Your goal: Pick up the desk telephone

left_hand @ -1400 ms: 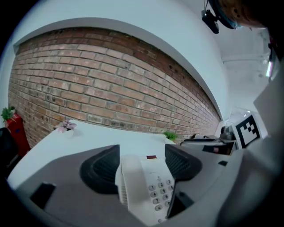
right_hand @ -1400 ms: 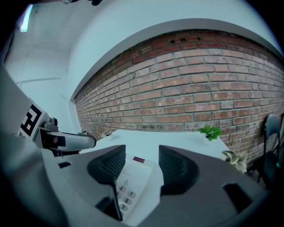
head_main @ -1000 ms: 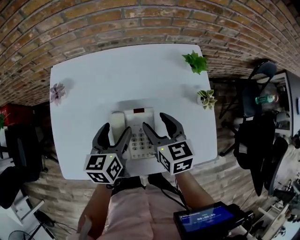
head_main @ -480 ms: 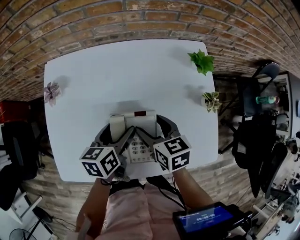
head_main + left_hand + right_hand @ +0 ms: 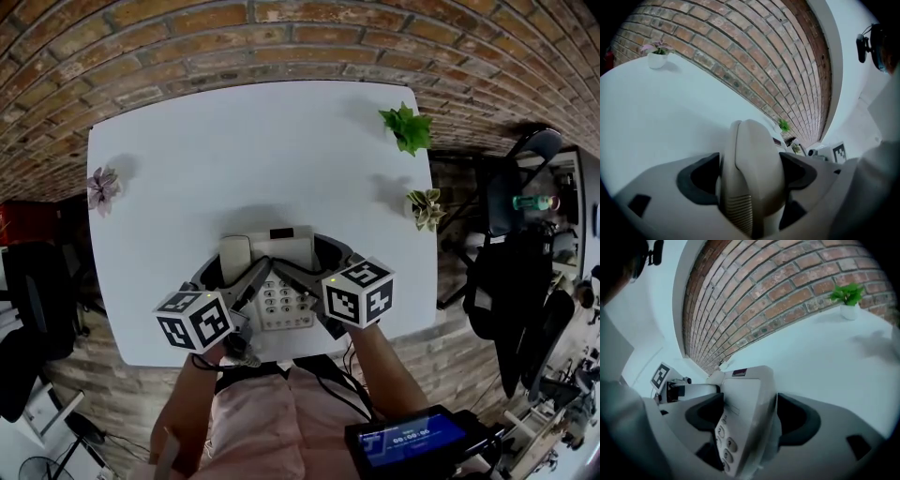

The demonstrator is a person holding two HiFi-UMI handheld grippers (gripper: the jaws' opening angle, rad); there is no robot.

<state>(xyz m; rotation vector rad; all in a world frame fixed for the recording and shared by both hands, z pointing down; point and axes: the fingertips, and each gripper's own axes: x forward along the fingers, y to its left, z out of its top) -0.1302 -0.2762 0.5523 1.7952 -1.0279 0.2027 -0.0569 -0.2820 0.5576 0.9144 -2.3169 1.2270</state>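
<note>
White desk telephone [image 5: 289, 246] sits at 6 o'clock on the table [image 5: 187, 169]. Left gripper [image 5: 231, 270]: jaws just opening, wide, straddling the handset [image 5: 754, 164], unclamped. Right gripper [image 5: 309, 262]: jaws just opening, wide, straddling the keypad [image 5: 727, 443] end, unclamped.

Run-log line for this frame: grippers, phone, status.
left gripper: jaws just opening, astride handset | right gripper: jaws just opening, astride desk telephone body | telephone on white table, not lifted
</note>
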